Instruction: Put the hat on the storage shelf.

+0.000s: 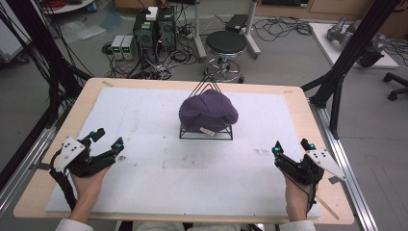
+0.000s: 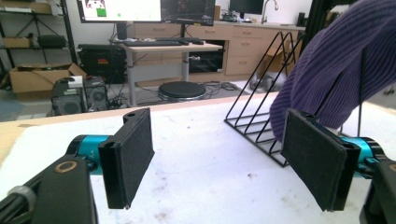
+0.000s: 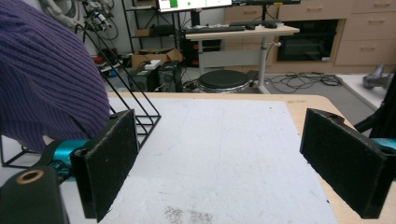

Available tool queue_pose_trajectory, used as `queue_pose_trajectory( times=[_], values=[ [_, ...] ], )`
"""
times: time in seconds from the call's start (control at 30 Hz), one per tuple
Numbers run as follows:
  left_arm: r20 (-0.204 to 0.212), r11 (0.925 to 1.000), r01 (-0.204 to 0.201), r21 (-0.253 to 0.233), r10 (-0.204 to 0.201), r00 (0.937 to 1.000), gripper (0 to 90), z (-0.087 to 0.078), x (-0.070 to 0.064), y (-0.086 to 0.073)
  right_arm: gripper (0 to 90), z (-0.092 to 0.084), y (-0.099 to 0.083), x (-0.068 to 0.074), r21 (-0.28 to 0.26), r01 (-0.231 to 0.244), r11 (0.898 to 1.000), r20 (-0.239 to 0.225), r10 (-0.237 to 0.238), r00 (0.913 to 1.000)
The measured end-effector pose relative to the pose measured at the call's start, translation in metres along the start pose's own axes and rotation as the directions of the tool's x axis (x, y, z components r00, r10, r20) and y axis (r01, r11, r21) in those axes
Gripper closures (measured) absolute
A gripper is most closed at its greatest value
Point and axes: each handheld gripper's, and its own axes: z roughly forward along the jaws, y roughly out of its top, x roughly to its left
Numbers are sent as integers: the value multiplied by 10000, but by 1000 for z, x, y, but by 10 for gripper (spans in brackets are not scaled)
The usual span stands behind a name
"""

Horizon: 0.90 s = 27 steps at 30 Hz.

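Purple knit beanie (image 1: 208,111) is sitting draped over the black wire rack (image 1: 206,133) mid-table (far side of the white mat (image 1: 192,178)), while left gripper (image 1: 107,142) and right gripper (image 1: 292,146) are both hovering near the front corners, jaws gaping wide, gripping nothing

The purple ribbed knit beanie (image 2: 336,70) runs off the top and right edges of the left gripper view — and off the left edge of the right gripper view. It hides much of the black wire triangular rack (image 1: 206,131) beneath it (high view); the small white tag (image 1: 208,130) at its hem is too small to read.
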Motion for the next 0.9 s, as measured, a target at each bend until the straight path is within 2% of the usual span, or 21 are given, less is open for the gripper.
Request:
queue_pose_trajectory(
  times=[0.1, 0.3, 0.37, 0.5, 0.67, 0.73, 0.8, 0.87, 0.9],
  values=[
    [-25, 9999, -111, -43, 111, 9999, 249, -5, 2, -3, 110, 0, -5, 1, -18, 8, 10000, 185, -8, 9998],
    [-517, 9987, -52, -501, 26, 9987, 207, -15, 6, -8, 110, -4, -13, 0, -264, 102, 9996, 686, -84, 9976],
    [-612, 9986, 21, -527, -54, 9981, 201, -18, 9, -9, 110, -6, -16, 0, -398, 69, 9992, 807, -36, 9967],
    [-932, 9989, 165, -446, -206, 9954, 202, -22, 14, -13, 110, -8, -23, -3, -556, 323, 9979, 924, -271, 9954],
    [-1838, 9991, 31, -413, -106, 9829, 208, -31, 20, -22, 110, -7, -31, -3, -367, 483, 9982, 1025, -443, 9937],
    [-2020, 9982, 361, -484, -452, 9783, 210, -35, 25, -26, 110, -6, -34, -2, -293, 417, 9987, 1029, -385, 9939],
    [-2299, 9959, 611, -661, -748, 9703, 208, -39, 31, -28, 110, -6, -38, -2, -222, 315, 9993, 1140, -288, 9931],
    [-2546, 9946, 715, -746, -883, 9630, 208, -44, 35, -29, 110, -7, -41, -1, -149, 297, 9994, 1242, -276, 9919],
    [-2616, 9950, 695, -721, -861, 9613, 208, -45, 35, -30, 110, -7, -42, 0, -170, 334, 9993, 1288, -310, 9912]
  ],
)
